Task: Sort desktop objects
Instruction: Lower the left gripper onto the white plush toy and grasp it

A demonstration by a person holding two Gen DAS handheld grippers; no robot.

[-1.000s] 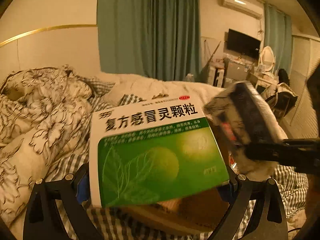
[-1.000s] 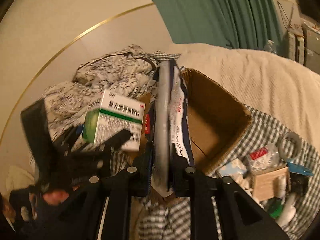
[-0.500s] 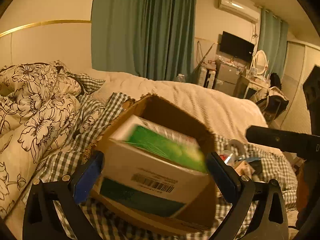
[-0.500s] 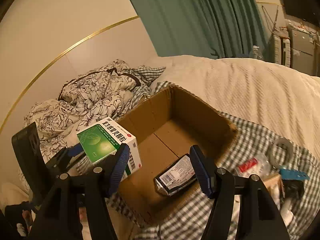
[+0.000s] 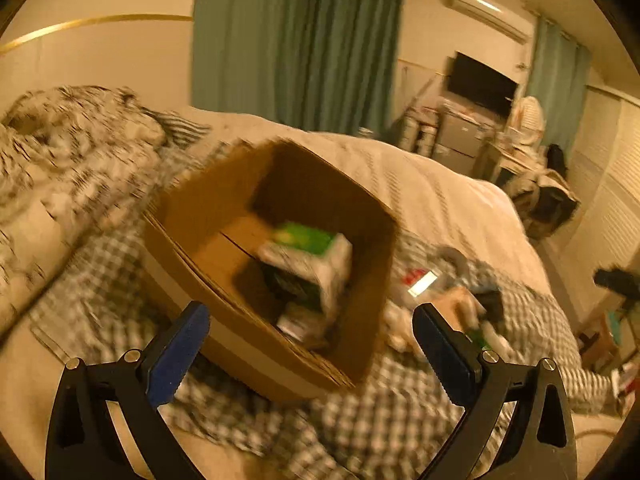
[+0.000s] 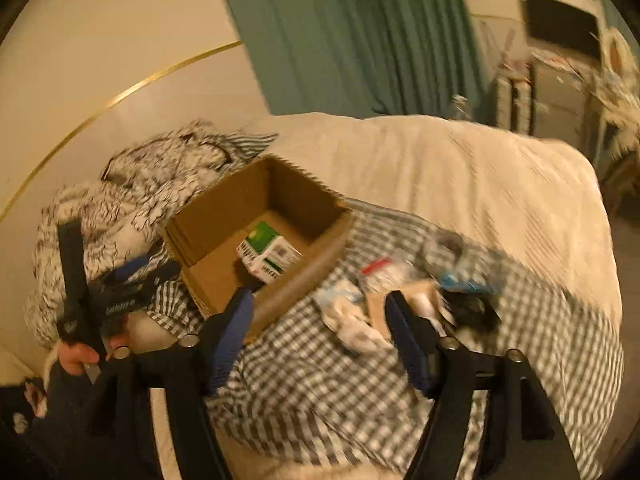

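Note:
A brown cardboard box [image 5: 192, 216] stands open on a checked cloth on the bed. The green and white medicine box [image 5: 312, 264] lies inside it, on top of a dark packet. It also shows in the right wrist view [image 6: 268, 252] inside the cardboard box [image 6: 224, 208]. My left gripper [image 5: 310, 344] is open and empty, near the cardboard box's front wall. My right gripper [image 6: 320, 332] is open and empty, right of the cardboard box and above the cloth. The left gripper [image 6: 132, 276] shows at the left of the right wrist view.
Several loose items lie on the checked cloth [image 6: 400, 380] right of the box: a tape roll [image 6: 444, 248], a small brown carton [image 6: 416, 300], tissues [image 6: 352, 320] and packets. A flowered quilt [image 5: 60, 152] lies left. A cream blanket [image 6: 460, 172] lies behind.
The left gripper let go of the medicine box, which now lies in the cardboard box. The right gripper dropped the dark packet in the box. Both grippers pulled back open.

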